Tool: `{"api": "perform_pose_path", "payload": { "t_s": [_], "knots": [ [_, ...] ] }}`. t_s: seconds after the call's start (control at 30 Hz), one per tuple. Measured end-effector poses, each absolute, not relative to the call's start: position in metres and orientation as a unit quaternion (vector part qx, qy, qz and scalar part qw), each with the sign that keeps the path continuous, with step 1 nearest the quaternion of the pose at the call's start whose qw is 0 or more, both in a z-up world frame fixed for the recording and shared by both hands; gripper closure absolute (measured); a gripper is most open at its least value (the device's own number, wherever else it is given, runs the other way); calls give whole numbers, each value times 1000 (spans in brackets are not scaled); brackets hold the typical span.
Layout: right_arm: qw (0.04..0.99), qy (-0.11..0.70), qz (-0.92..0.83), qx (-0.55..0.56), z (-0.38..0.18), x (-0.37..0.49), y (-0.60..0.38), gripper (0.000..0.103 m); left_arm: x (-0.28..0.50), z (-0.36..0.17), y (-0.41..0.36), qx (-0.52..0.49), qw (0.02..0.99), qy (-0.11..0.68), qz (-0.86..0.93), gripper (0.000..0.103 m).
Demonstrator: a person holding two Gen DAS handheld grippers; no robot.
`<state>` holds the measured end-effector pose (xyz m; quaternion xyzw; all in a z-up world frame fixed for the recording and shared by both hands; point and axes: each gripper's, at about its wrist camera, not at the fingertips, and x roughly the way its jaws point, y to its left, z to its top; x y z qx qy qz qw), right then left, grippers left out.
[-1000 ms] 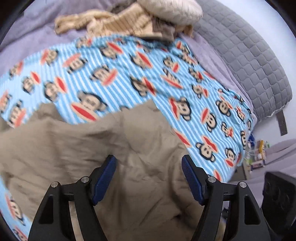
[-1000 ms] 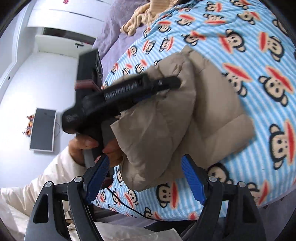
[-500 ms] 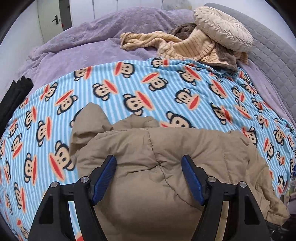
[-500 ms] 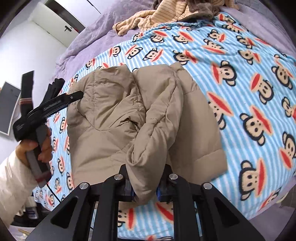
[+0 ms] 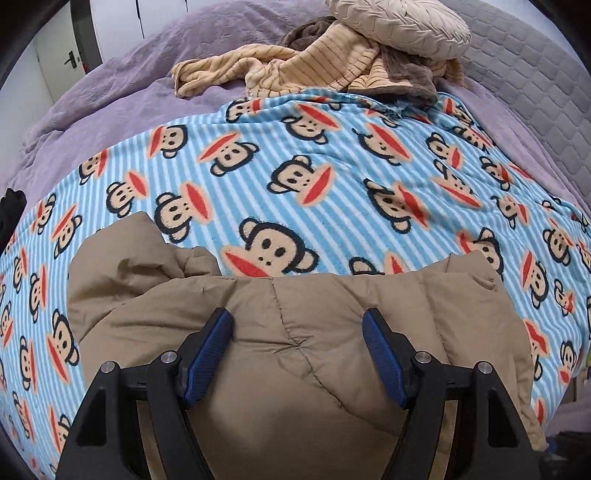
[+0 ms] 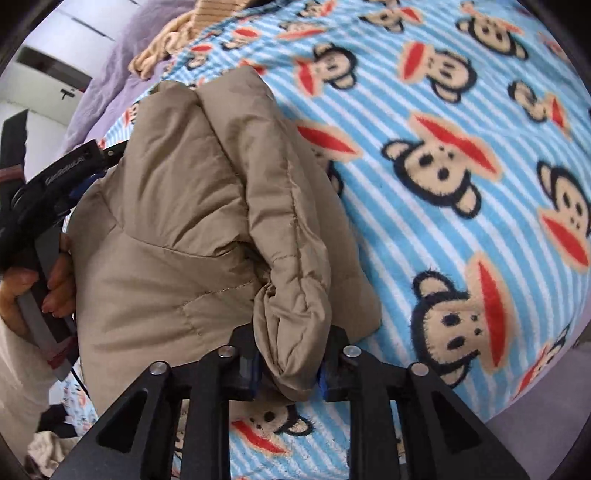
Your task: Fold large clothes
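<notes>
Tan puffer jacket (image 6: 192,206) partly bundled on monkey blanket (image 6: 461,184); sleeve cuff (image 6: 291,332) clamped by right gripper (image 6: 288,373), its jaws just eased; left gripper (image 5: 297,354) jaws apart. Final folds remain.

Open monkey-print blanket (image 5: 332,155) across mid frame & right, free run there. Tan jacket (image 5: 295,332) fills lower frame; clothes heap (image 5: 314,62) + cushion (image 5: 399,26) block top centre.
</notes>
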<state>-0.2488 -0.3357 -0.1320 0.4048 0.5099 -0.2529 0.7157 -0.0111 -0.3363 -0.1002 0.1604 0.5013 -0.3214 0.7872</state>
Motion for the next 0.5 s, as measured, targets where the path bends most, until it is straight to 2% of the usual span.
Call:
{"api": "perform_pose_path", "payload": {
  "t_s": [0.03,0.1,0.3,0.4,0.5],
  "knots": [
    [711,511,-255,410,-126,-253,-341,69,-10,-101,-335,160,787,503,-320,29],
    [715,506,-271,400,-108,-261,-348,65,-9,-102,-334,160,788,504,-317,27],
    [768,454,-276,356,-52,-263,-367,64,-11,-103,-337,174,790,500,-309,27],
    [781,475,-223,338,-54,-231,-366,64,-11,-101,-336,177,790,503,-302,27],
    [764,533,-185,313,-82,-204,-354,64,-12,-91,-329,168,793,511,-286,27]
  ]
}}
